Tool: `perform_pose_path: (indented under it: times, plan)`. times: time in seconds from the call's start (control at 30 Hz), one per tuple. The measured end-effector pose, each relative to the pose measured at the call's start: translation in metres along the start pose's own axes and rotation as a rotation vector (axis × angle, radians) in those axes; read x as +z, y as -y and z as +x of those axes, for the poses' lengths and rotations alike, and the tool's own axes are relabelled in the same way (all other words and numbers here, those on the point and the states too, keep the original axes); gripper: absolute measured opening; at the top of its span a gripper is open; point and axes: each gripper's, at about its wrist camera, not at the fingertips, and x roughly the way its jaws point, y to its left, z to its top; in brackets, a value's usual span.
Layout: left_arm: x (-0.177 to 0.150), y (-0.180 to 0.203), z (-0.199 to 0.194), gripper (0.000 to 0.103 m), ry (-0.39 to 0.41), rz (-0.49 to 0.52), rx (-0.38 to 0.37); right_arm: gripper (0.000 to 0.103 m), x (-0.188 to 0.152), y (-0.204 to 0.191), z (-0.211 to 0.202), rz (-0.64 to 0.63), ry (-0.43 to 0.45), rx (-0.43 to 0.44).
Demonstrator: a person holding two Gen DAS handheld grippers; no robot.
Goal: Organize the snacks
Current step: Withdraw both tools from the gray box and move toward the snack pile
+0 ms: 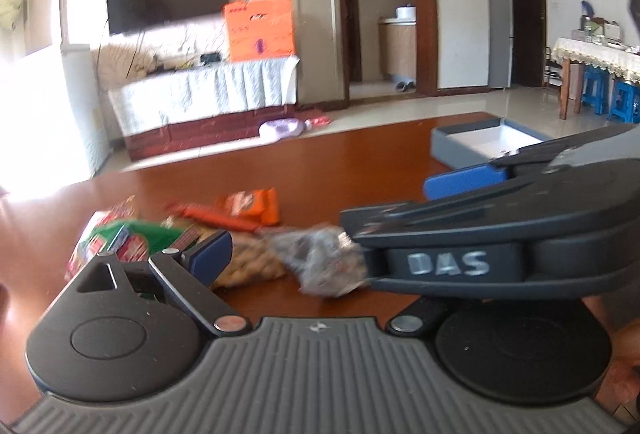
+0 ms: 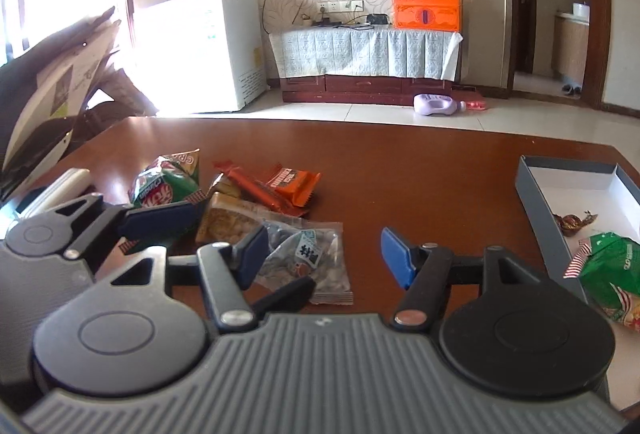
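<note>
Several snacks lie in a pile on the brown table: a green bag, an orange bar, an orange packet, a peanut bag and a clear bag of dark seeds. My right gripper stands open over the clear bag's right end, pressing on nothing. My left gripper is open by the pile. Its left pad is near the peanut bag, and its right finger is hidden under the right gripper's body. A grey box at the right holds another green bag and a wrapped candy.
The table's far edge runs in front of a tiled floor with a purple bottle on it. A TV cabinet and a white fridge stand beyond. Bare tabletop lies between the pile and the box.
</note>
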Motion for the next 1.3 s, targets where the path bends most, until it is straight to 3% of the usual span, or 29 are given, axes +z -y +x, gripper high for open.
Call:
perform_pose_path:
  times: [0.2,0.53,0.87,1.3]
  plan:
    - [-0.008,-0.028,0.012,0.099,-0.051,-0.040,-0.006,0.072,-0.001,0.002,0.006,0.000,-0.021,-0.025]
    - [0.000,-0.026,0.043,0.099,-0.082,-0.017,0.001,0.072,-0.005,0.006,0.010,0.002,-0.047,-0.036]
    - [-0.006,-0.043,0.033,0.099,-0.122,-0.026,0.049,0.074,-0.006,-0.005,0.035,0.007,-0.103,-0.012]
    - [-0.009,-0.040,0.040,0.099,-0.154,0.004,0.029,0.075,-0.009,-0.009,0.067,0.024,-0.180,-0.090]
